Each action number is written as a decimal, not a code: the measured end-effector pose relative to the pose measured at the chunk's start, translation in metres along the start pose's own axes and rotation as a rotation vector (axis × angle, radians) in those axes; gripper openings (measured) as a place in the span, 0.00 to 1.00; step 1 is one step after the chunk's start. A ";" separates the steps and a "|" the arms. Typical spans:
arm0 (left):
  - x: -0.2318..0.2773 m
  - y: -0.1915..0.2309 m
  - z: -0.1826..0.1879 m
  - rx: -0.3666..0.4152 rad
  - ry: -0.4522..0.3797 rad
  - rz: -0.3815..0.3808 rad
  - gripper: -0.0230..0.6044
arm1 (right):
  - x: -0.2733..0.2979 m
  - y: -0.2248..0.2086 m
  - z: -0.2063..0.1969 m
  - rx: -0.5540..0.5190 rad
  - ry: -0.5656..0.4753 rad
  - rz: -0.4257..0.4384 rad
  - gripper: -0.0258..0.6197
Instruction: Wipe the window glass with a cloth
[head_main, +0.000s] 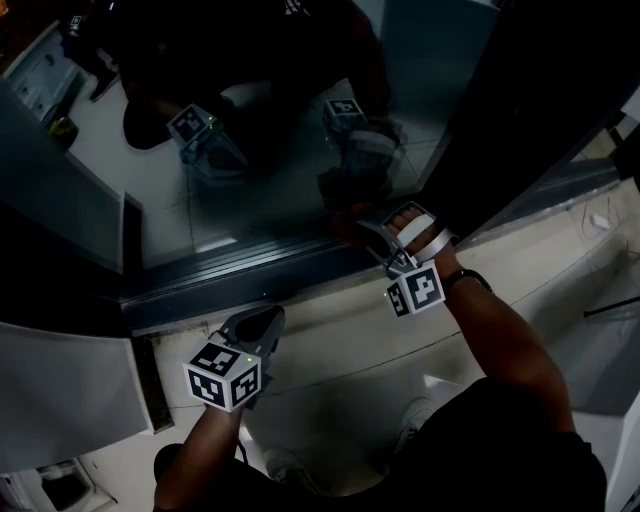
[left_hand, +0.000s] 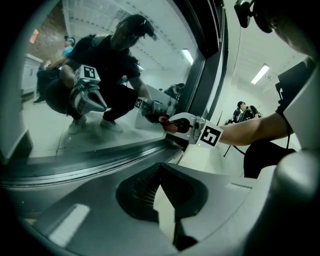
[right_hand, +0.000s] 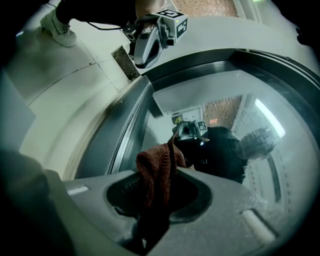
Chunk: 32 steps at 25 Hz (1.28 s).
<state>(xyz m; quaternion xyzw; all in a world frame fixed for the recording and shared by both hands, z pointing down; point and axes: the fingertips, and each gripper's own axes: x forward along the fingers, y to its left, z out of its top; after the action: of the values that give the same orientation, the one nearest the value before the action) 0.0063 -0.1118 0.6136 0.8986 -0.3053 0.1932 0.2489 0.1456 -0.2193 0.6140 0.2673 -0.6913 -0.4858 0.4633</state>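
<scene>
- Head view looks steeply down at the window glass (head_main: 280, 190), dark and mirror-like, which reflects a crouching person and both grippers.
- Window frame (head_main: 250, 280): a grey ribbed track runs along the foot of the pane, with pale floor (head_main: 330, 370) on the near side.
- Right gripper (head_main: 372, 230) reaches to the lower right part of the pane, just above the track. The right gripper view shows its fingers clamped on the cloth, which fills the gap between them.
- Left gripper (head_main: 268, 318) hangs over the pale floor just beside the track, apart from the glass and well to the left of the other gripper. The left gripper view shows its fingers drawn together at the tips, with nothing between them.
- Cloth (right_hand: 157, 170): a bunched reddish-brown knitted rag. Its front end touches the glass where it meets its own reflection, low on the pane near the frame.
- Dark wristband (head_main: 468, 277) sits on the right wrist.
</scene>
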 end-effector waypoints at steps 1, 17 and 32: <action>0.000 -0.001 0.001 0.000 -0.002 -0.001 0.06 | 0.001 0.002 0.000 -0.009 0.003 0.007 0.15; -0.019 0.010 -0.006 0.000 -0.031 0.012 0.06 | 0.039 0.080 0.015 -0.063 0.053 0.217 0.15; -0.036 0.013 -0.006 -0.008 -0.042 0.032 0.06 | 0.061 0.131 0.006 -0.057 0.129 0.382 0.15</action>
<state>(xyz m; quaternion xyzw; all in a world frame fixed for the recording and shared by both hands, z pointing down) -0.0295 -0.1013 0.6047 0.8964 -0.3257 0.1771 0.2429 0.1242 -0.2166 0.7571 0.1486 -0.6842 -0.3905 0.5977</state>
